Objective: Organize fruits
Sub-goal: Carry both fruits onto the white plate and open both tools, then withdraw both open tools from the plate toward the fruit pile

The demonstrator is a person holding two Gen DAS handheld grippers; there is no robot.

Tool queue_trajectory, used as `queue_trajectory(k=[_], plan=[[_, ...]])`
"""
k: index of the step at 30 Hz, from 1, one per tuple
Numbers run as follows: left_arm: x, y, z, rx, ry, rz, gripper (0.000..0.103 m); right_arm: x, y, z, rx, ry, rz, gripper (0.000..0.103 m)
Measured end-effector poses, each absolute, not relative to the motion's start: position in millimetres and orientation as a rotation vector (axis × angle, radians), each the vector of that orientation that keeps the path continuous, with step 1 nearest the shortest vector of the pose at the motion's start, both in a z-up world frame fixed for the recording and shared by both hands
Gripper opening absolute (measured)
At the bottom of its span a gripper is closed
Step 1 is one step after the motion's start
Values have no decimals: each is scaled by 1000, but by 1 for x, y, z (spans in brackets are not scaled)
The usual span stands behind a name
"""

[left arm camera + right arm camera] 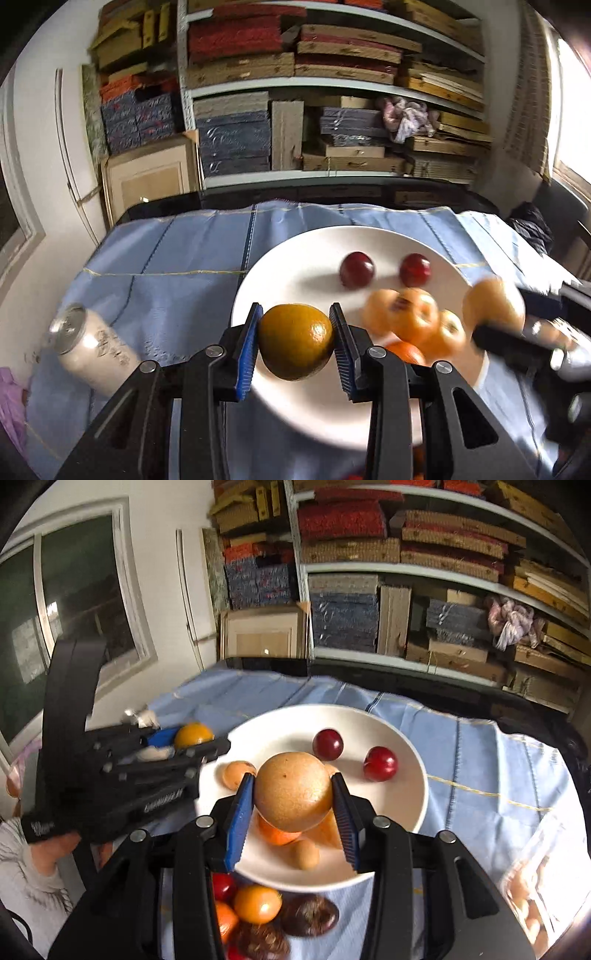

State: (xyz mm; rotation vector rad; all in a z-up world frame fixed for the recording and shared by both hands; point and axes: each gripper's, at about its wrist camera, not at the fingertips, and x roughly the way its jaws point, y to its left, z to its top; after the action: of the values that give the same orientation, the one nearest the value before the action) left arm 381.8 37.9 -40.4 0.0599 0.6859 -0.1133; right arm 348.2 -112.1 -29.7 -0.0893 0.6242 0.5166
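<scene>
The place looked like a storeroom or stock room pressed into use as a work space. White metal shelves [332, 83] filled the back wall, crammed with flat cardboard boxes [351, 550], red, blue and brown, stacked on their sides and ends. More cartons [136, 118] were piled on a pale wooden cabinet [149, 182] in the corner. A bundle of pinkish cloth [511, 622] was stuffed between boxes. A window [74, 602] sat in a plain white wall. The worktop [166, 258] was covered with a creased blue cloth, makeshift rather than furnished.
</scene>
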Motion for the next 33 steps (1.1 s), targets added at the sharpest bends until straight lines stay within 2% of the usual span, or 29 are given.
queue_trajectory(k=[7,15,16,17,19,23,26,27,33], plan=[[421,46,-62,32,714,-85,37,379,-71,-65,-171,717,620,41],[444,53,-75,33,747,-58,37,394,-60,-74,-230,641,572,42],[445,53,-76,33,747,-57,37,394,-60,-75,-228,639,581,47],[444,54,-76,33,744,-56,40,394,-62,-74,-222,635,588,55],[442,53,-74,45,735,-42,41,393,-66,-72,-201,629,598,62],[435,55,-65,28,712,-47,44,388,-79,-63,-170,630,616,62],[431,59,-56,18,688,-35,61,388,-96,-55,-113,661,625,65],[427,61,-51,15,673,-27,64,390,-103,-53,-78,687,640,66],[415,63,-30,-36,645,-53,66,397,-121,-53,107,791,802,66]])
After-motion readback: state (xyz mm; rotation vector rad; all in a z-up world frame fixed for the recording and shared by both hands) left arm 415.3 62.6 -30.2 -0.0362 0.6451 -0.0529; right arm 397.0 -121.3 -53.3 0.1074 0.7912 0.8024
